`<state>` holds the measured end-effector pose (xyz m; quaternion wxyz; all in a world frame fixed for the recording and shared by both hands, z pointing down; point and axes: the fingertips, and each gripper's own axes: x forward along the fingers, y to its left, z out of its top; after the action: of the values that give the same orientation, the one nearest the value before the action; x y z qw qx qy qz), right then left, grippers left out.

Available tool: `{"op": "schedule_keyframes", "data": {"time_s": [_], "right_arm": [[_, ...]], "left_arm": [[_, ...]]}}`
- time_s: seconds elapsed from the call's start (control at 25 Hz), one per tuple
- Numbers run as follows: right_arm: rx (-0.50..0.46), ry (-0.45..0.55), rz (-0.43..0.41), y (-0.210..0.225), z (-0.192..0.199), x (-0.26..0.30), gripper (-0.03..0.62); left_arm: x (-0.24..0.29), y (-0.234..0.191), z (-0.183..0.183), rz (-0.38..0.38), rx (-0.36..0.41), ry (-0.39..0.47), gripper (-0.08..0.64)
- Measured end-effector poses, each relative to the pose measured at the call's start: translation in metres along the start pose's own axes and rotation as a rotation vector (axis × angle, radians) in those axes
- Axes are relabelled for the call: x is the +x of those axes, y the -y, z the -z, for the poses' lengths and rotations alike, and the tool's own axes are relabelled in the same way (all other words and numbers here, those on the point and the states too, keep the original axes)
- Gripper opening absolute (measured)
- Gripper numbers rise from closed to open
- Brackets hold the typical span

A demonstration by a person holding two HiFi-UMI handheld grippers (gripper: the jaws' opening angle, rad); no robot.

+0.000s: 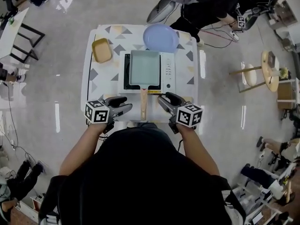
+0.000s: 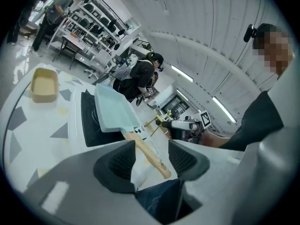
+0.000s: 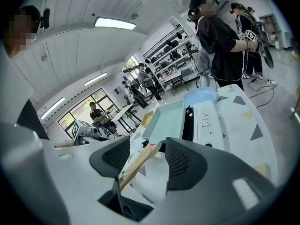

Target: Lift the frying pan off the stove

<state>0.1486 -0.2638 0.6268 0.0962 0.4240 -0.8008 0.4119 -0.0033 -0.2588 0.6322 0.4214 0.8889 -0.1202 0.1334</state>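
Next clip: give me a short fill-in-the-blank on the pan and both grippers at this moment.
The frying pan sits on the ____.
Its handle is made of ____.
The left gripper and right gripper both have jaws standing ____.
The tan tray lies on the pan's ____ side.
Missing: stove; wood; open; left.

The room is bright. Long ceiling lamps (image 3: 115,23) shine down from above. The shiny floor (image 1: 56,118) has white streaks of glare. Shadows are soft and faint. Both gripper views bend round at the edges, with dark corners. Up close, the left gripper (image 2: 151,146) and right gripper (image 3: 147,142) look a little fuzzy.
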Motion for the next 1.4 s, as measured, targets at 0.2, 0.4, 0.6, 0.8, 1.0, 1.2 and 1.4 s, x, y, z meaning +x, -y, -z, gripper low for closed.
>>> {"op": "schedule_keyframes", "data": {"time_s": [0.2, 0.4, 0.6, 0.8, 1.0, 1.2, 1.4], "right_arm": [[0.061, -0.033, -0.046, 0.003, 0.01, 0.017, 0.265], [0.088, -0.078, -0.093, 0.005, 0.015, 0.038, 0.267], [0.122, -0.115, -0.133, 0.003, 0.024, 0.056, 0.268], [0.166, -0.145, -0.16, 0.006, 0.034, 0.068, 0.27], [0.222, -0.176, -0.196, 0.006, 0.043, 0.08, 0.282], [0.263, -0.221, -0.233, 0.003, 0.056, 0.092, 0.288], [0.318, -0.234, -0.268, 0.002, 0.06, 0.102, 0.288]], "left_arm": [[0.017, -0.004, 0.012, 0.01, -0.041, -0.024, 0.229], [0.034, -0.004, 0.021, 0.061, -0.116, -0.031, 0.232], [0.048, -0.003, 0.028, 0.105, -0.195, -0.021, 0.233], [0.062, -0.008, 0.037, 0.124, -0.24, -0.045, 0.232], [0.074, -0.01, 0.047, 0.153, -0.285, -0.076, 0.233], [0.081, -0.008, 0.054, 0.19, -0.32, -0.093, 0.232], [0.089, -0.008, 0.057, 0.209, -0.338, -0.101, 0.232]]}}
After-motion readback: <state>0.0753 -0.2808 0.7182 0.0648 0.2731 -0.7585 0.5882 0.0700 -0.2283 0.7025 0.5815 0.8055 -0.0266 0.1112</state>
